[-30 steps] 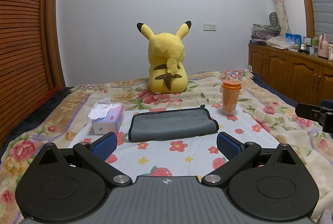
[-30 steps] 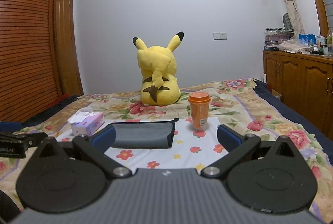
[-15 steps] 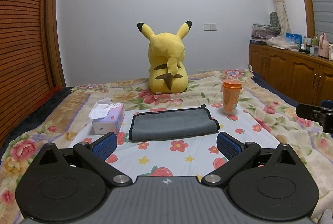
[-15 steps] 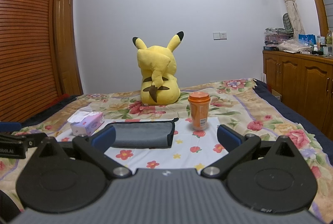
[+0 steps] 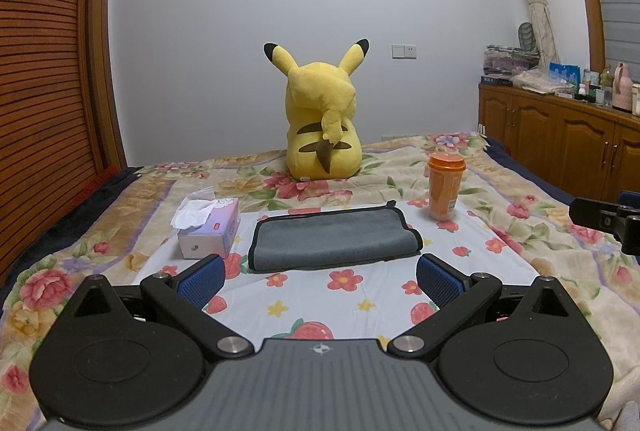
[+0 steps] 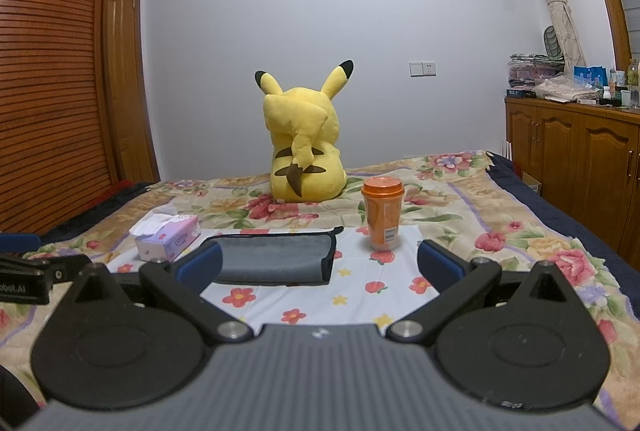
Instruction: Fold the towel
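A grey towel with black trim (image 5: 334,239) lies folded flat on the floral bedspread, also seen in the right wrist view (image 6: 276,259). My left gripper (image 5: 320,279) is open and empty, held back from the towel's near edge. My right gripper (image 6: 318,263) is open and empty, to the right of the left one and a little short of the towel. The right gripper's tip shows at the right edge of the left wrist view (image 5: 604,221). The left gripper's tip shows at the left edge of the right wrist view (image 6: 36,271).
A tissue box (image 5: 208,231) stands left of the towel. An orange cup with a lid (image 5: 445,187) stands to its right. A yellow plush toy (image 5: 322,123) sits behind. A wooden cabinet (image 5: 568,139) lines the right wall, and a slatted wooden door (image 5: 44,71) the left.
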Available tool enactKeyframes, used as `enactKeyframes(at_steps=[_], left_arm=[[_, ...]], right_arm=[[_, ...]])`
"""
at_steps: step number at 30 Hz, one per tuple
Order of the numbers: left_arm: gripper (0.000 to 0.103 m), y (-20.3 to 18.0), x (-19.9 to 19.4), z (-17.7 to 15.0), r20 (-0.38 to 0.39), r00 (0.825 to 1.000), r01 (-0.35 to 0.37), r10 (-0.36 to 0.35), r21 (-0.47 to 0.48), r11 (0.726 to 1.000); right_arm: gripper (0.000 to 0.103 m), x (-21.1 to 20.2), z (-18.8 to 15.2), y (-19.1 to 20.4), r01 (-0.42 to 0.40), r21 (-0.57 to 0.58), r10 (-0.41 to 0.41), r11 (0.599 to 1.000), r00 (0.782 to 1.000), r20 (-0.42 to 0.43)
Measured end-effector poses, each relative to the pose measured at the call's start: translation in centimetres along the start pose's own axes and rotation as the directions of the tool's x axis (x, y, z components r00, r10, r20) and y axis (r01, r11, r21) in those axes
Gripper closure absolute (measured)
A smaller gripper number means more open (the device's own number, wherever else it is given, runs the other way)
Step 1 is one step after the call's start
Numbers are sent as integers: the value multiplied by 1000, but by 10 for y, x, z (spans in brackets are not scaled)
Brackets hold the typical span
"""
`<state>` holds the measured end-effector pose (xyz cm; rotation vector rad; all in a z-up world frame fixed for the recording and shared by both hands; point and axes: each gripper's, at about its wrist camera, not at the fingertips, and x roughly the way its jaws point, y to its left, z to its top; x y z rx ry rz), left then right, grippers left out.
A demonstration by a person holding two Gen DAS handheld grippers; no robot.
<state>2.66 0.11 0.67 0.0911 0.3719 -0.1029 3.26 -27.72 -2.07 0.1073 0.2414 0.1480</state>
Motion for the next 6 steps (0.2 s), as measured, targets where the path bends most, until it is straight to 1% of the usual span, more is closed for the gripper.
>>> enactKeyframes(at_steps=[6], left_arm=[[0,0,0,0,0,1000,0,0,2,1000]], right_arm=[[0,0,0,0,0,0,0,1000,1000,0]])
